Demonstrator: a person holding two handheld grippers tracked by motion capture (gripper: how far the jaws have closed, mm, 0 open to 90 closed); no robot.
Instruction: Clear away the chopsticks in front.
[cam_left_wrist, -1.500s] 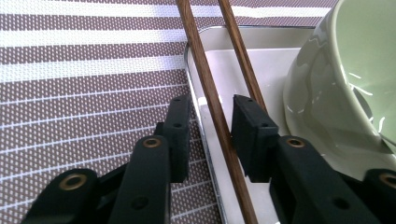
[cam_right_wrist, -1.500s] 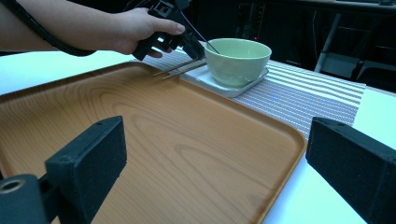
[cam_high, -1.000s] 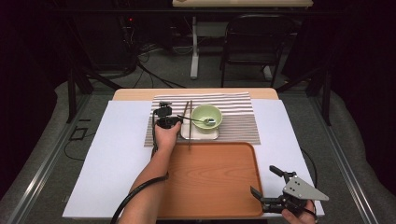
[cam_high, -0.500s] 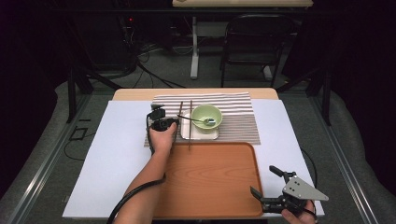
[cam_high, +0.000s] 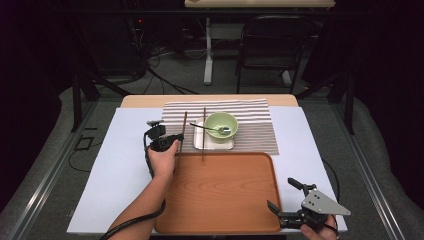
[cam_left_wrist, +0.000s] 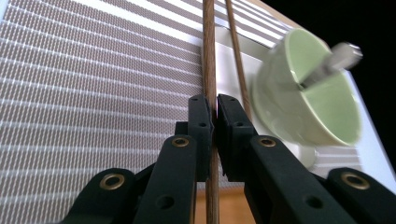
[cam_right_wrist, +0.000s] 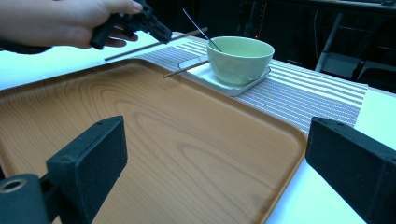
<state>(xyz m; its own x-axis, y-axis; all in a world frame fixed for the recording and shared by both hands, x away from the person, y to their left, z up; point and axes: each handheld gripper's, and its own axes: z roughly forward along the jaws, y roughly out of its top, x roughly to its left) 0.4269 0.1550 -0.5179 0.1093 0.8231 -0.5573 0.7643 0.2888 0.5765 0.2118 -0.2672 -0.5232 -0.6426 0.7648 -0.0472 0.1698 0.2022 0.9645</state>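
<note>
Centrally, the left gripper view showed one brown chopstick (cam_left_wrist: 208, 70) clamped between the closed fingers (cam_left_wrist: 201, 126) of the left gripper (cam_left_wrist: 214, 122), its shaft running on over the striped placemat (cam_left_wrist: 93, 79). That view also showed the second chopstick (cam_left_wrist: 236, 51) just beside the first, lying against the white square plate (cam_left_wrist: 275, 140) under the tilted-looking green bowl (cam_left_wrist: 303, 102).

From above, the high view placed the held chopstick (cam_high: 183, 131) at the placemat's (cam_high: 250, 132) left edge, above the left gripper (cam_high: 162, 140) and the left hand (cam_high: 163, 159); the second chopstick (cam_high: 203, 134) reached from the placemat onto the far rim of the wooden tray (cam_high: 225, 192). A spoon (cam_high: 212, 128) lay in the bowl (cam_high: 221, 125).

The right gripper view showed the held chopstick (cam_right_wrist: 149, 46) lifted off the white table (cam_right_wrist: 42, 63), which the high view could not confirm. The right gripper (cam_high: 285, 202) stood at the tray's near right corner with fingers (cam_right_wrist: 91, 161) wide apart and holding nothing.
</note>
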